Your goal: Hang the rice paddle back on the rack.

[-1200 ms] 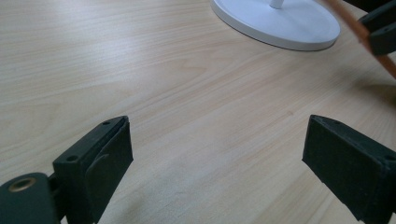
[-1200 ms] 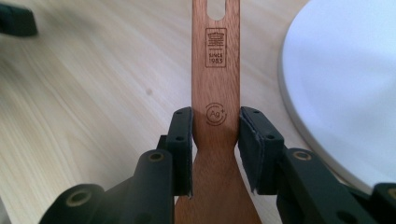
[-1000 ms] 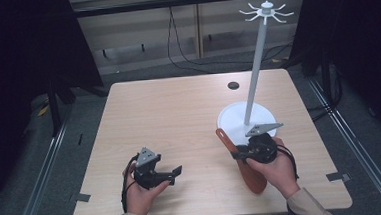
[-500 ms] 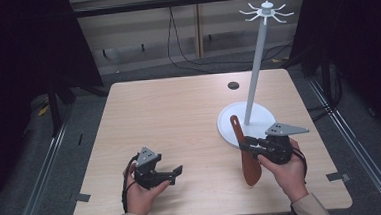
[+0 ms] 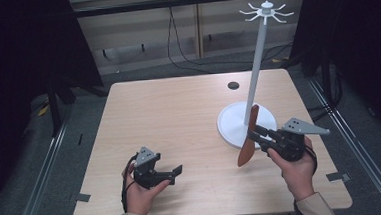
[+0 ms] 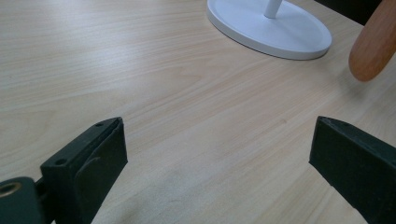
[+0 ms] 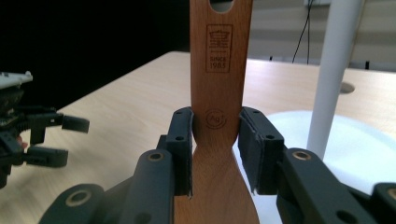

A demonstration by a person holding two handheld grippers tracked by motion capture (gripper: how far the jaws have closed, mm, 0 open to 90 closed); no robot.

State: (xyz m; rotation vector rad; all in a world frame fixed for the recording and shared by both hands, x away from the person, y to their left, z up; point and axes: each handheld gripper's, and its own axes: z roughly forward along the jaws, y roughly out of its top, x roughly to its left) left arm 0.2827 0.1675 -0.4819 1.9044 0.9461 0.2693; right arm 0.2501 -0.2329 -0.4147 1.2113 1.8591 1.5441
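- We have the wooden spatula pinched in our right gripper, jaws pressed against the narrow neck just above the blade; the right gripper view shows the pads tight on both edges of the wood.
- The spatula is off the table, handle end up and blade down, tilted a little, in front of the white stand and just beside its round base.
- The handle has a hole at its top end, and the stand carries a ring of hooks at its crown, well above the spatula.
- We judge the step in hand to be carrying the spatula up toward those hooks to hang it.
- The next move calls for a good lift, keeping the handle upright, then lining the hole up with one hook and easing it on before letting go.
- Our left gripper rests low over the table with its jaws spread and nothing between them.
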